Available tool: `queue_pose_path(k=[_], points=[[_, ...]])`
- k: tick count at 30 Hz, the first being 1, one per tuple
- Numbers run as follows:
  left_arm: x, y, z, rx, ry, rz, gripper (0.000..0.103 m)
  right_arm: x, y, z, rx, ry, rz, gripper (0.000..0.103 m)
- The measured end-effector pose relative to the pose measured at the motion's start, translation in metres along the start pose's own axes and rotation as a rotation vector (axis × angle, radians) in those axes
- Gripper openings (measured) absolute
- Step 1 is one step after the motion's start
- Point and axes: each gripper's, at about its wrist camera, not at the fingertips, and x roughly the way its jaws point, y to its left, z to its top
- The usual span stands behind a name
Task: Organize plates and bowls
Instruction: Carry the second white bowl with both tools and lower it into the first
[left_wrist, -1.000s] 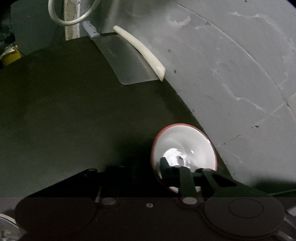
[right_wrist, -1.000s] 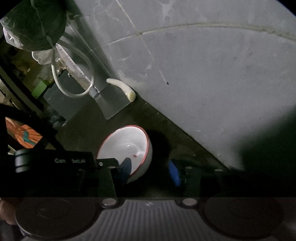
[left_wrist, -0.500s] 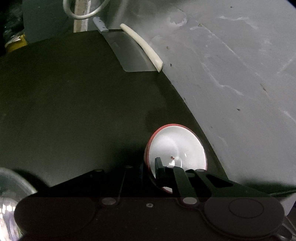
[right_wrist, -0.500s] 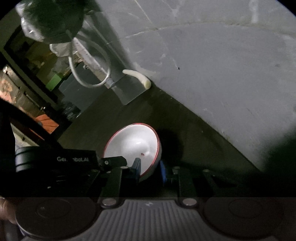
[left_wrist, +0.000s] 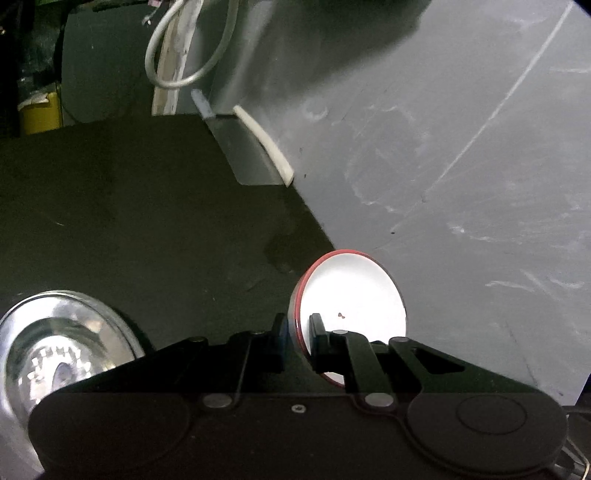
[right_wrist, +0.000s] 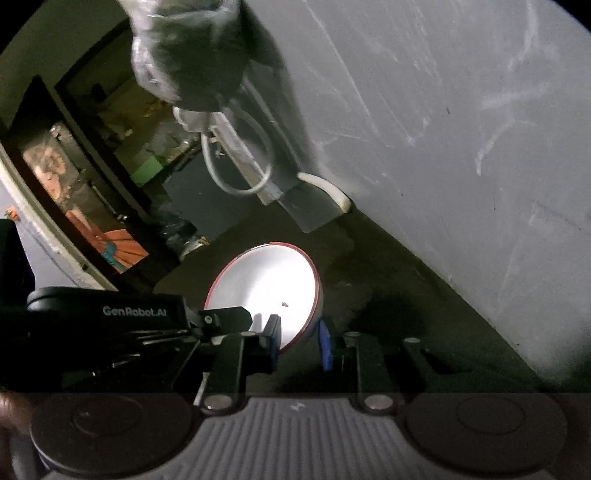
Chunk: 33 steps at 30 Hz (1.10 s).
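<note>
A white bowl with a red rim (left_wrist: 351, 291) is tilted on its side over the dark counter (left_wrist: 129, 221), close to the grey wall. My left gripper (left_wrist: 297, 332) is shut on its rim, one finger inside and one outside. In the right wrist view the same bowl (right_wrist: 269, 280) opens toward the camera. My right gripper (right_wrist: 299, 341) holds the bowl's near edge between its blue pads (right_wrist: 325, 345). The left gripper's black body (right_wrist: 110, 317) shows at the left there. A shiny steel dish (left_wrist: 59, 350) lies on the counter at the lower left.
A cleaver (left_wrist: 247, 158) and a white stick (left_wrist: 266, 144) lean where the counter meets the grey wall (left_wrist: 461, 166). A looped white cable (left_wrist: 184, 74) hangs behind them. A yellow container (left_wrist: 40, 114) stands past the counter's far left edge.
My right gripper's pads closed from wide apart onto the bowl's edge. The bowl tipped further upright. The steel dish came into the left wrist view.
</note>
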Motion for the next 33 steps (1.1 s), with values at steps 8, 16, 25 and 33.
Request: queue_pose_path(k=[8, 16, 25, 33], points=[[-0.043, 0.010, -0.033, 0.017, 0.054, -0.027, 0.013, -0.036, 0.018, -0.029, -0.064, 0.039, 0.039, 0.025], [-0.065, 0.025, -0.084, 0.010, 0.123, -0.012, 0.013, -0.060, 0.033, -0.071, -0.146, 0.135, 0.061, 0.025], [-0.076, 0.039, -0.106, 0.001, 0.164, 0.004, 0.015, -0.065, 0.047, -0.087, -0.178, 0.209, 0.060, 0.027], [-0.068, 0.046, -0.111, -0.013, 0.220, -0.007, 0.017, -0.061, 0.048, -0.094, -0.173, 0.249, 0.026, 0.027]])
